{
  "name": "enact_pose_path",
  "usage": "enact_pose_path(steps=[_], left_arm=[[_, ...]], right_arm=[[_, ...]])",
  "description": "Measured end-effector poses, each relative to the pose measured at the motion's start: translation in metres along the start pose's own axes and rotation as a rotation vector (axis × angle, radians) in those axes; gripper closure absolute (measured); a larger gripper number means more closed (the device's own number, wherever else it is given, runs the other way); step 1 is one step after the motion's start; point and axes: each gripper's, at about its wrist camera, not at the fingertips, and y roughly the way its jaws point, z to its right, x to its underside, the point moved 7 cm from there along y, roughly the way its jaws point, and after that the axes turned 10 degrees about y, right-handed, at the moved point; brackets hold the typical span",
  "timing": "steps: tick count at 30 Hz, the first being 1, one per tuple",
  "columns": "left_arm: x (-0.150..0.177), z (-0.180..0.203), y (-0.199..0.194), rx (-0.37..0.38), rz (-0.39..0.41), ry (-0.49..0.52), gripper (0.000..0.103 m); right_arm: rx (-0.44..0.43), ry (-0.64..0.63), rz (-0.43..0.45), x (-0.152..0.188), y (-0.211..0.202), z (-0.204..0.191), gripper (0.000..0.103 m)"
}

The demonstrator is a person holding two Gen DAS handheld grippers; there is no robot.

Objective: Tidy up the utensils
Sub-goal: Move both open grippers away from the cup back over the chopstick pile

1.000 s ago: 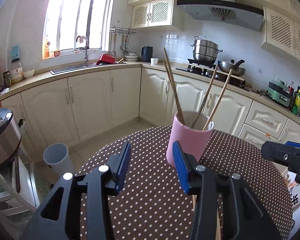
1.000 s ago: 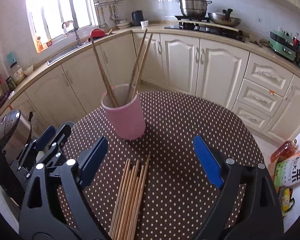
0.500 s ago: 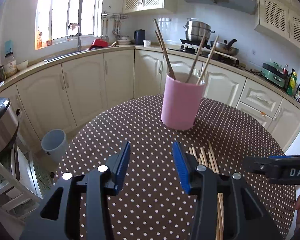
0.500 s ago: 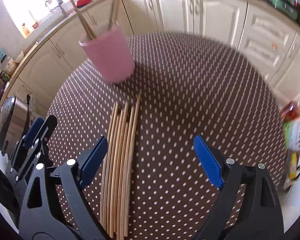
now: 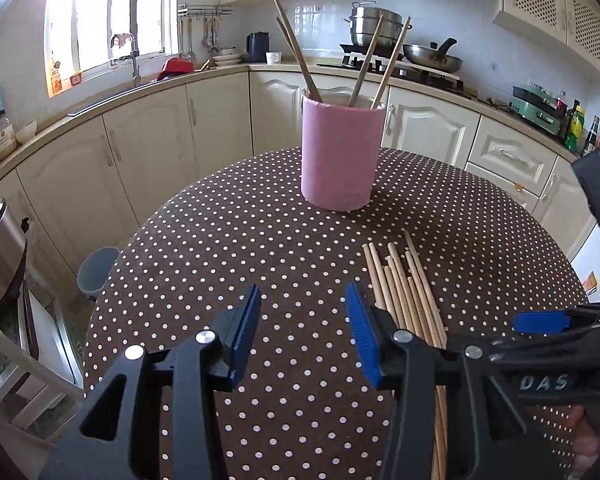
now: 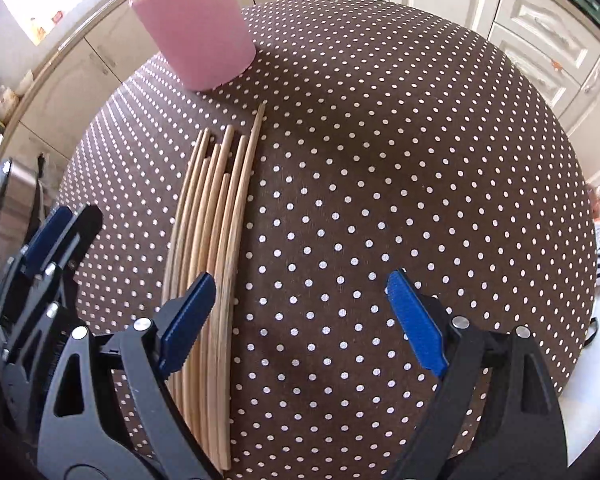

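Observation:
A pink cup [image 5: 340,152] stands upright on the round dotted table [image 5: 236,248], holding several wooden chopsticks [image 5: 364,60]. It also shows in the right wrist view [image 6: 196,28]. A bundle of several loose chopsticks [image 6: 212,240] lies flat on the cloth in front of the cup, also seen in the left wrist view [image 5: 404,288]. My right gripper [image 6: 300,320] is open wide and empty, low over the near end of the bundle, its left finger above the sticks. My left gripper [image 5: 302,332] is open and empty, just left of the bundle.
The table edge curves close on the right and front. Kitchen cabinets [image 5: 148,148] and a counter with a sink and stove run behind. A grey bin [image 5: 96,272] stands on the floor at left. A steel rice cooker [image 5: 0,256] sits at far left.
Both grippers have pulled back from the cup and dropped lower. The right gripper has tilted down over the loose chopsticks. Both stay open.

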Motion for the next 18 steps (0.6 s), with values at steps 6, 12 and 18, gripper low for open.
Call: enact_pose_path(steps=[6,12,18], left_arm=[[0.005,-0.003,0.003,0.0,-0.016,-0.011,0.059],[0.007,-0.008,0.002,-0.022,-0.001,-0.006,0.059],[0.007,-0.003,0.004,0.002,-0.01,-0.02,0.057]], right_arm=[[0.054,-0.053,0.033,0.004,0.006,-0.011,0.017],[0.056,-0.068,0.05,0.003,0.006,-0.014,0.017],[0.017,-0.106,0.066,0.005,0.003,-0.024,0.032]])
